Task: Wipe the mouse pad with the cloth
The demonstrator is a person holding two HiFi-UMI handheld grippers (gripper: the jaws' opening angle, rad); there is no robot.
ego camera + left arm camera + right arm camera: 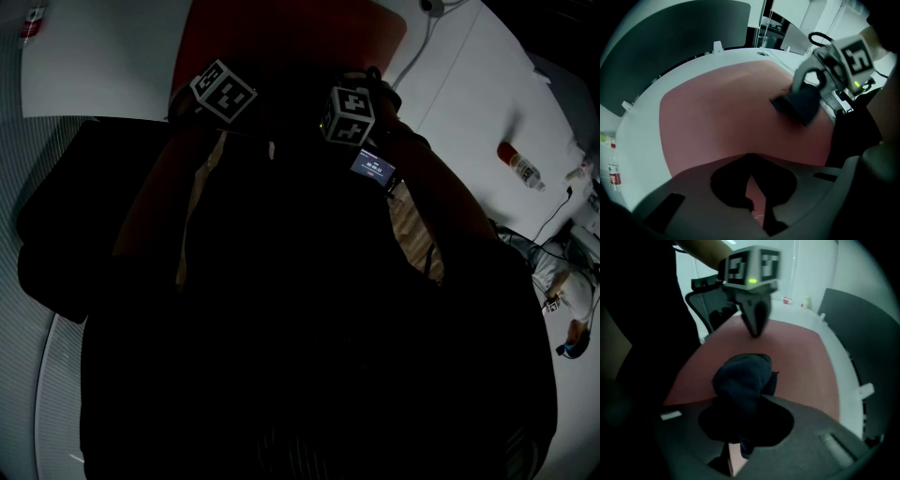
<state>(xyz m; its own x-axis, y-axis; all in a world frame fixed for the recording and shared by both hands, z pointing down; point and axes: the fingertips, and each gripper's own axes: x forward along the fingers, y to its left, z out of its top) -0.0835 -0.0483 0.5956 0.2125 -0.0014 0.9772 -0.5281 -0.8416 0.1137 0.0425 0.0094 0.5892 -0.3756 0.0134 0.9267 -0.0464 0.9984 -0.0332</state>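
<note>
in the head view the left gripper (223, 91) and right gripper (349, 114) show mainly their marker cubes, side by side at the near edge of the red mouse pad (281, 37), with both forearms reaching forward. in the left gripper view its jaws are pressed together on nothing, low over the pad, and the right gripper holds a dark cloth (801, 105) down on the pad. in the right gripper view its jaws pinch the bunched cloth.

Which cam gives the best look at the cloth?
Right gripper view: the cloth sits bunched in the right gripper, large and central. Left gripper view shows it smaller, over the mouse pad. Head view is too dark to show it.
</note>
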